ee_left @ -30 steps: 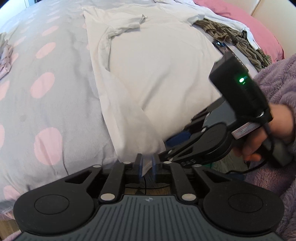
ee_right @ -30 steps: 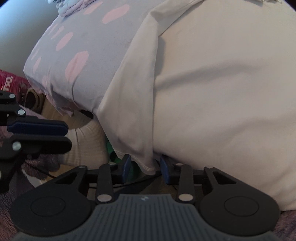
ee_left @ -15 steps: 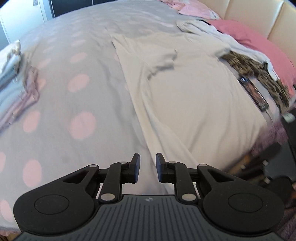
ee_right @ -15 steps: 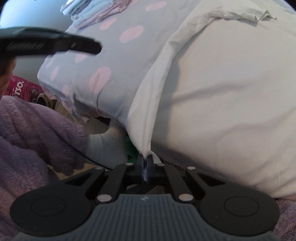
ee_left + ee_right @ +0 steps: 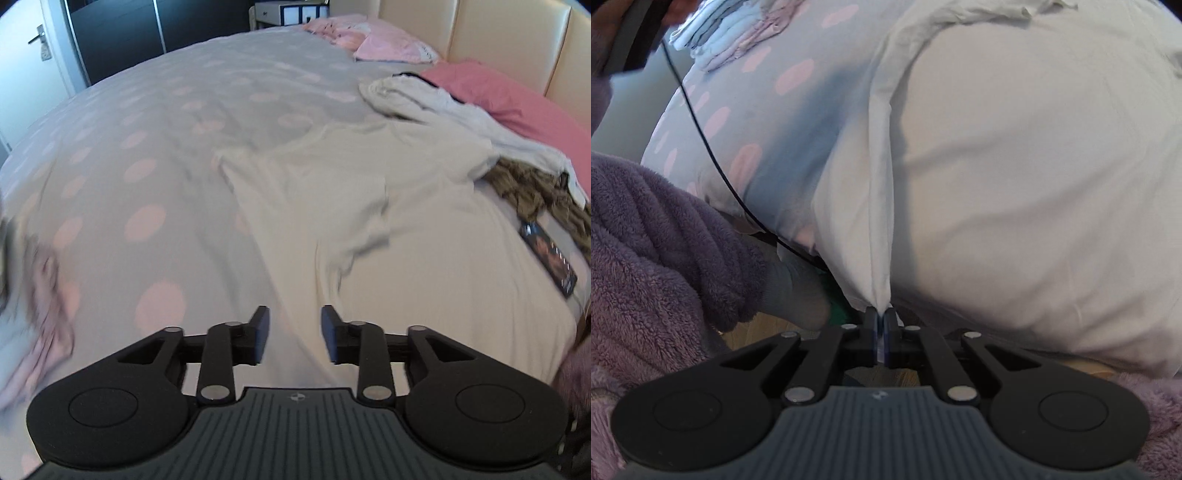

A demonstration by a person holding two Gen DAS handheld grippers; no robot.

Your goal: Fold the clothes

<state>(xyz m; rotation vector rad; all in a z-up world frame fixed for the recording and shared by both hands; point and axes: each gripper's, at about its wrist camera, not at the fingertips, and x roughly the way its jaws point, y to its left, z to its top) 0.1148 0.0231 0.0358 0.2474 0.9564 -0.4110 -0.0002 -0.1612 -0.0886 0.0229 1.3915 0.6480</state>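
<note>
A: White T-shirt (image 5: 424, 236) lies spread flat on a grey bedcover with pink dots (image 5: 155, 147), ahead and to the right of the left gripper (image 5: 294, 334).

B: Is that gripper holding it?

A: No, its jaws are opening with nothing between them, above the shirt's near left edge.

B: And the right gripper (image 5: 881, 334)?

A: Clenched on the T-shirt's bottom hem (image 5: 879, 295) at the bed's edge; a taut fold of cloth runs straight ahead from its 2 fingers.

B: What else is nearby?

A: A purple fleecy sleeve (image 5: 665, 251) to its left, a black cable (image 5: 701, 133), and folded clothes (image 5: 727, 40) far ahead to the left
</note>
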